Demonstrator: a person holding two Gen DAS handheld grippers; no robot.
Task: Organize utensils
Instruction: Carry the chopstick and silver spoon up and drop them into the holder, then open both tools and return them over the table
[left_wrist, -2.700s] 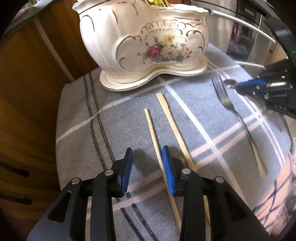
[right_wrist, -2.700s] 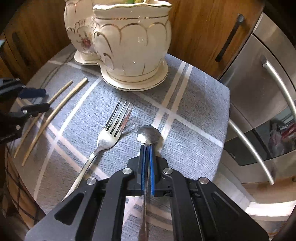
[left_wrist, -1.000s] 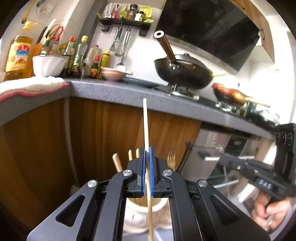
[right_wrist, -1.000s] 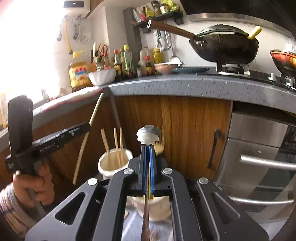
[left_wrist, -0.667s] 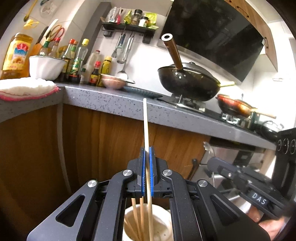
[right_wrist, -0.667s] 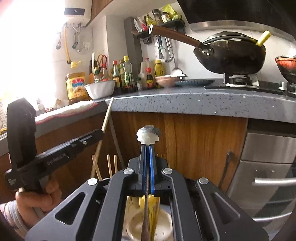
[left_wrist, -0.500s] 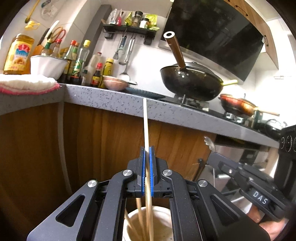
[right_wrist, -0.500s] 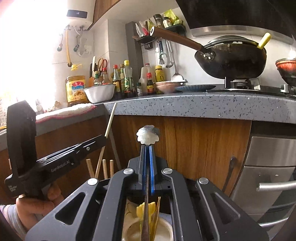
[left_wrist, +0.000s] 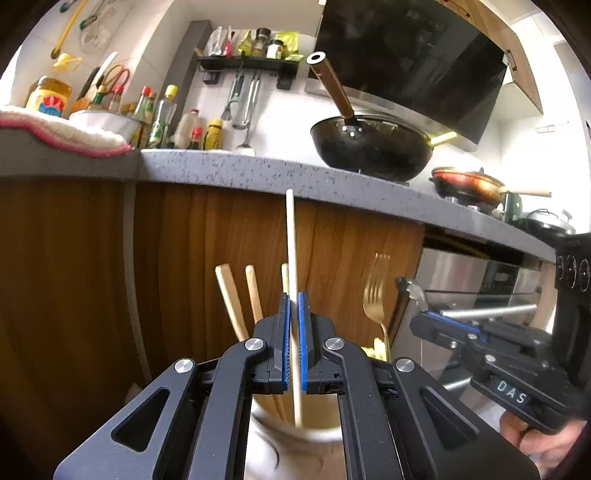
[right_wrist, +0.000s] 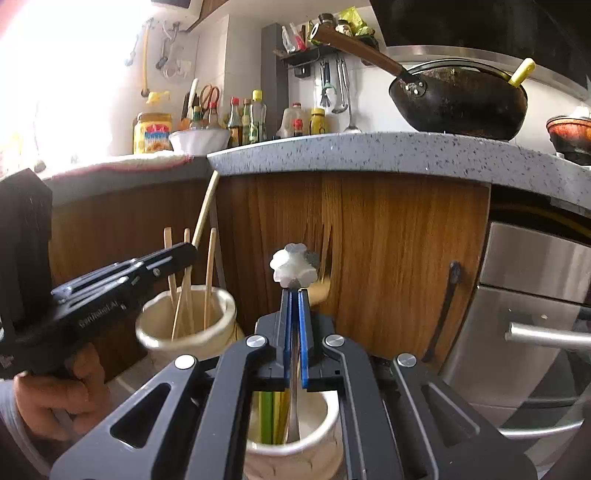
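My left gripper (left_wrist: 292, 306) is shut on a pale wooden chopstick (left_wrist: 291, 243) held upright, its lower end inside the left compartment of the cream ceramic holder (left_wrist: 295, 439), beside several other chopsticks (left_wrist: 229, 299). My right gripper (right_wrist: 294, 306) is shut on a steel spoon (right_wrist: 293, 267), bowl up, its handle reaching down into the holder's right compartment (right_wrist: 314, 435), which also holds yellow and green utensils (right_wrist: 271, 417). A gold fork (left_wrist: 375, 291) stands in that compartment. The left gripper (right_wrist: 188, 254) and its chopstick (right_wrist: 205, 210) show in the right wrist view over the chopstick compartment (right_wrist: 184, 328).
Wooden cabinet fronts (right_wrist: 388, 258) stand right behind the holder, under a grey speckled counter (right_wrist: 369, 151). A black wok (right_wrist: 458, 99) and bottles (right_wrist: 251, 118) are on the counter. A steel oven with handle (right_wrist: 546, 336) is at the right.
Both grippers have lowered toward the holder since half a second ago. The chopstick tip and the spoon handle now reach down into their compartments.
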